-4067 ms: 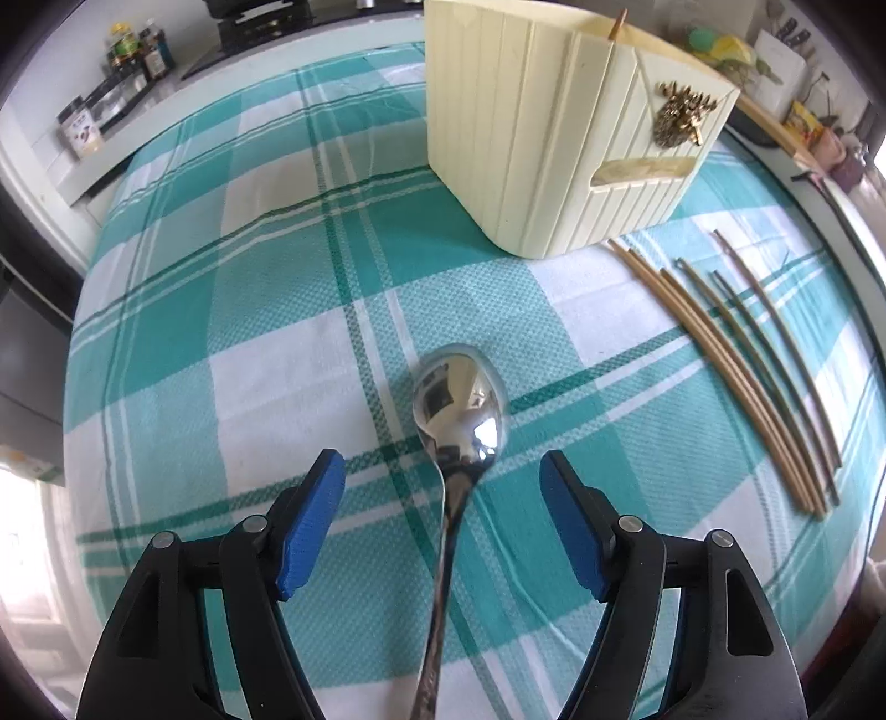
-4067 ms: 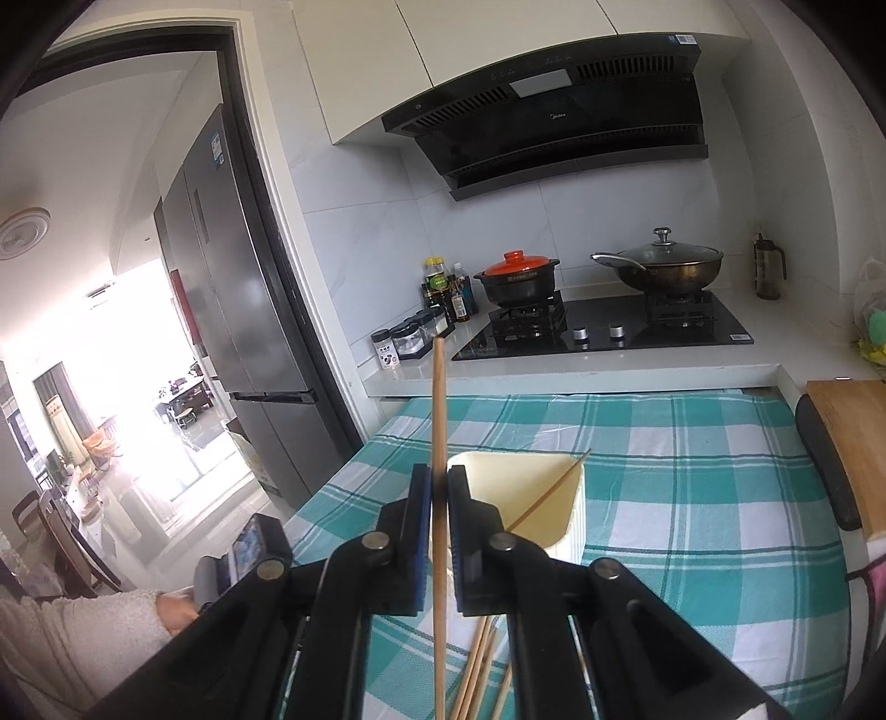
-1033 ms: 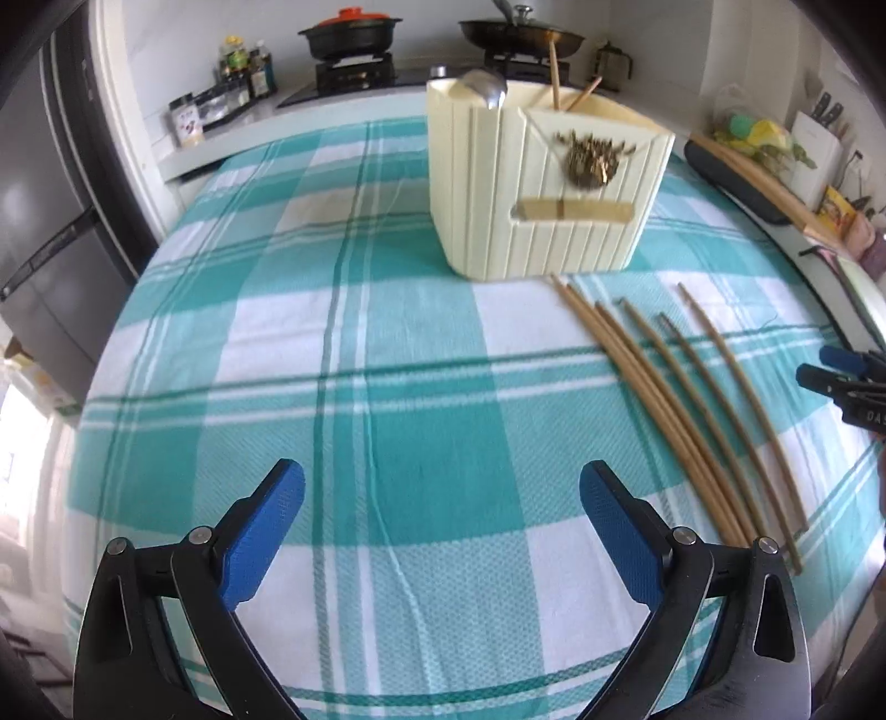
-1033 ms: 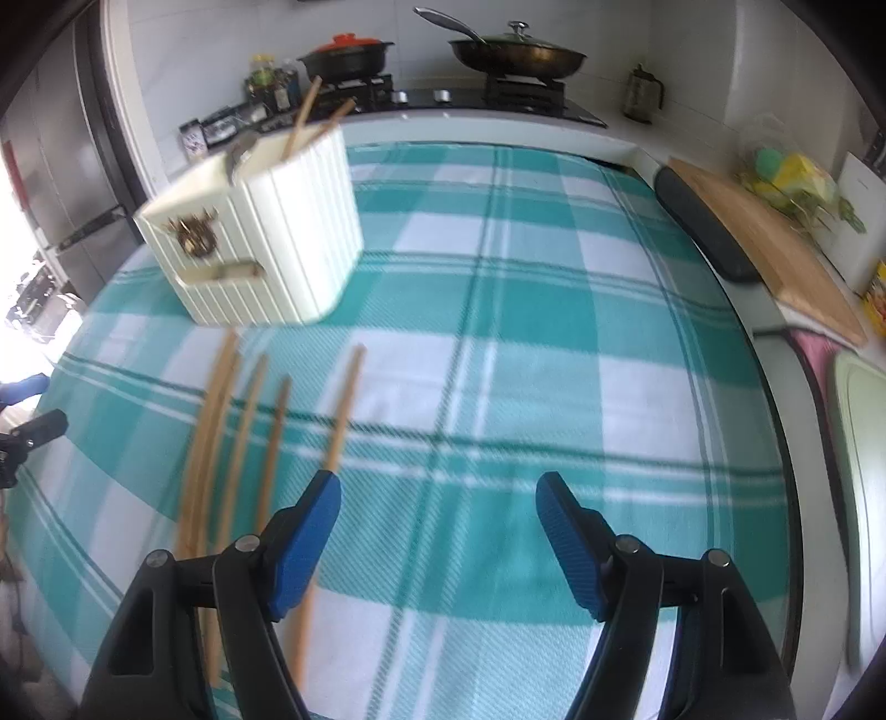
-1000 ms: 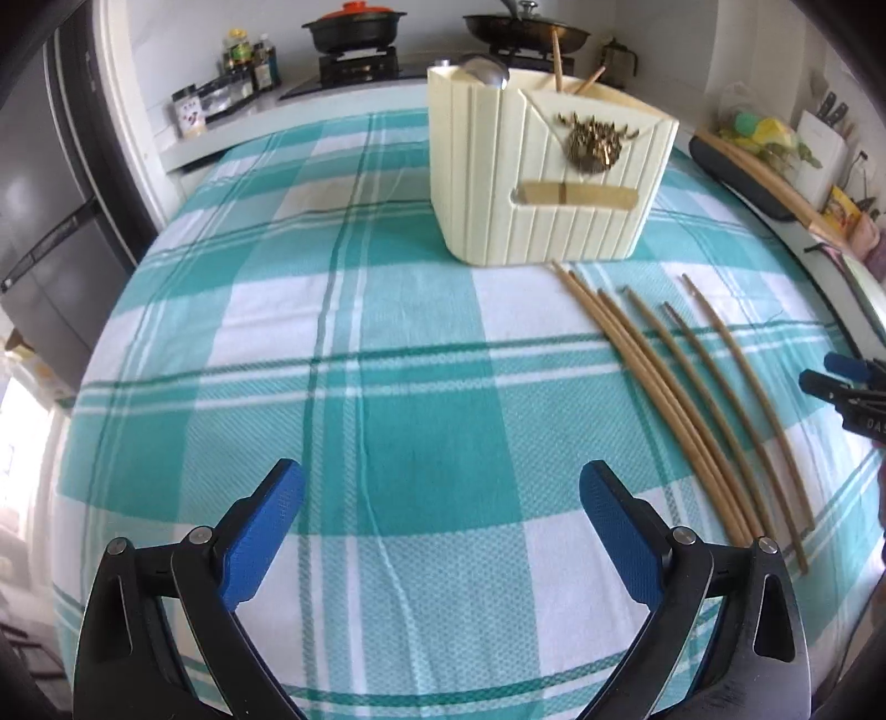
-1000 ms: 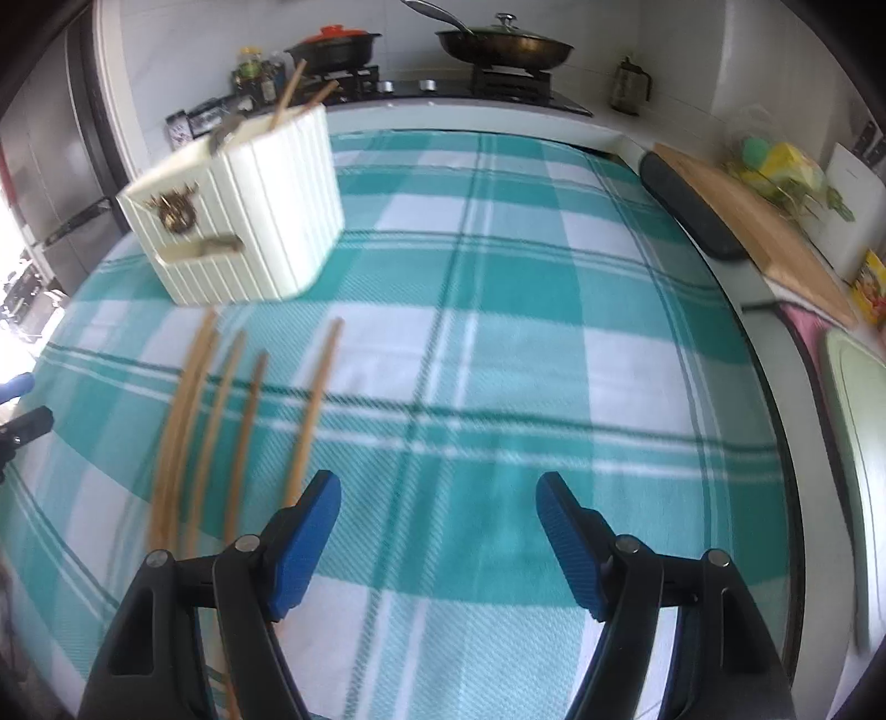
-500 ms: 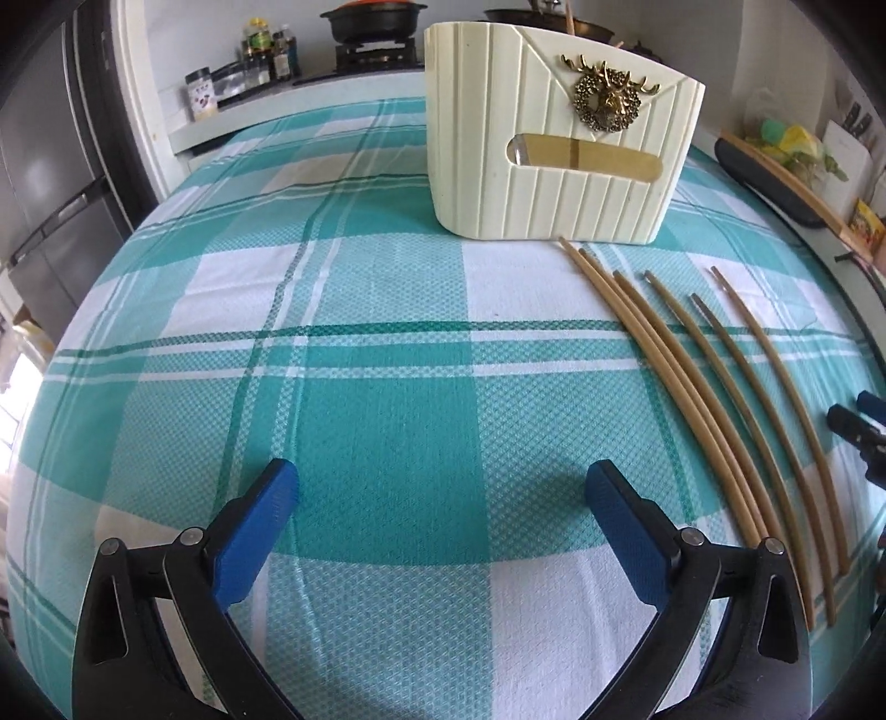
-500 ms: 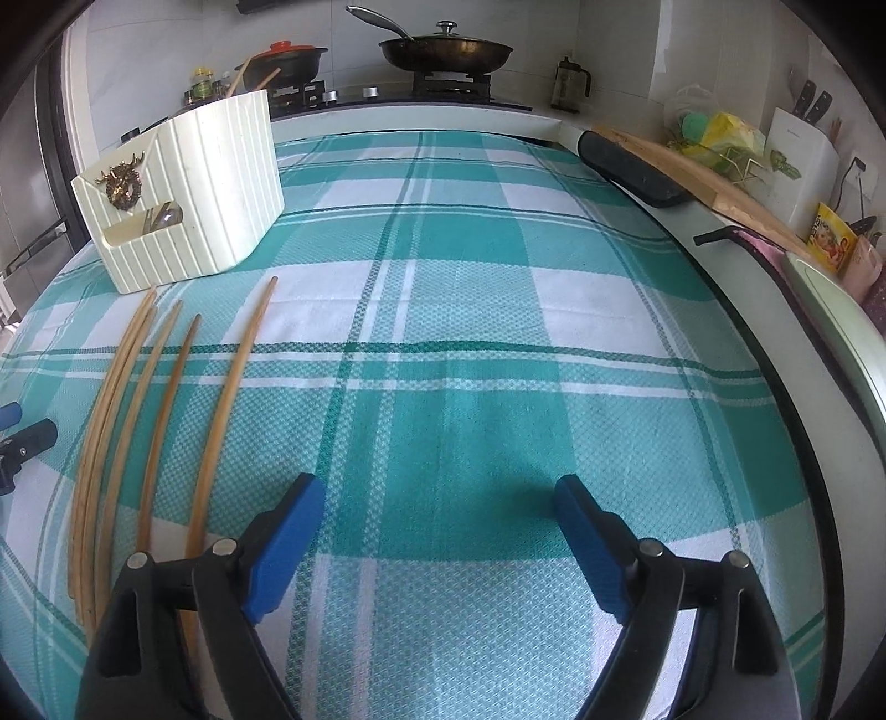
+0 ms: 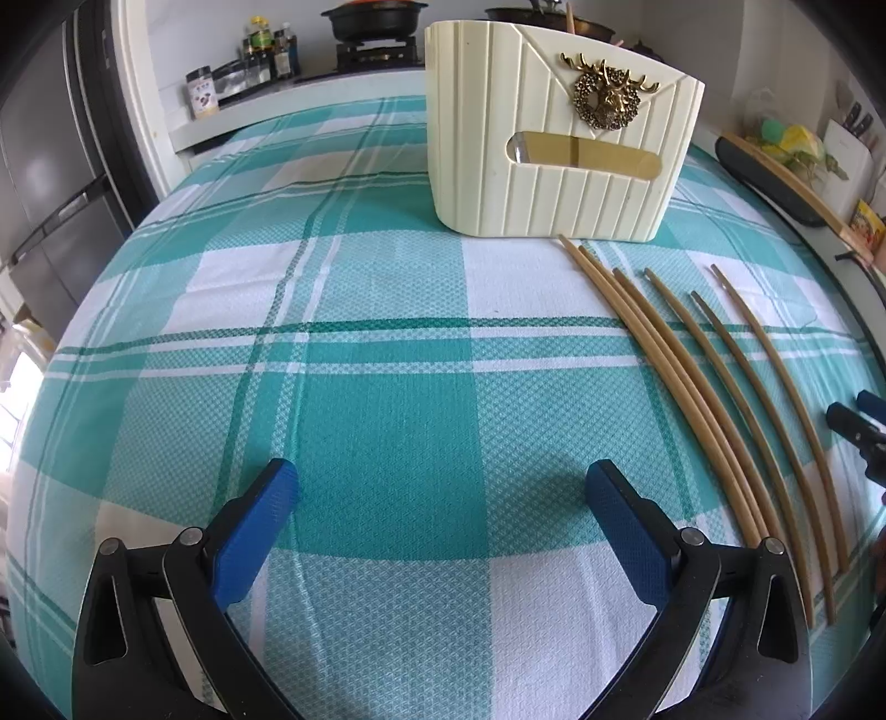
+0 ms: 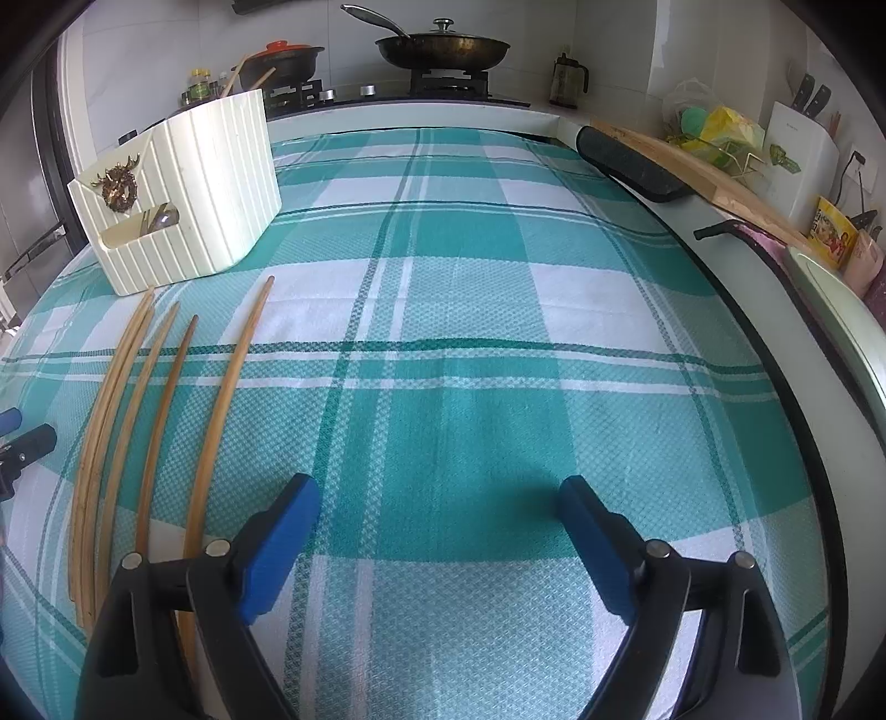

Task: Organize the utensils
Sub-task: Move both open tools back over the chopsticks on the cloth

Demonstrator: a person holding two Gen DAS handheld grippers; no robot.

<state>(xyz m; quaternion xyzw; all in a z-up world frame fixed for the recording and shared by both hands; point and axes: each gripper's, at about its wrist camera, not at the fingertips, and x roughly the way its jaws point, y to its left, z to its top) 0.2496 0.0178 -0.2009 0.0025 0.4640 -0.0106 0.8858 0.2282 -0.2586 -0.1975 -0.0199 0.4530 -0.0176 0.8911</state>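
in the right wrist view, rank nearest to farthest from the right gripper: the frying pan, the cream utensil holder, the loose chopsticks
1. chopsticks: on the cloth just left of the right gripper, whose jaws are opening with nothing between them.
2. cream utensil holder: farther back on the left.
3. frying pan: on the stove at the back.

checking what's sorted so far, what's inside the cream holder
Through the slot of the cream holder, a metal spoon shows, and two chopsticks poke above its rim. The ribbed walls hide everything else inside.
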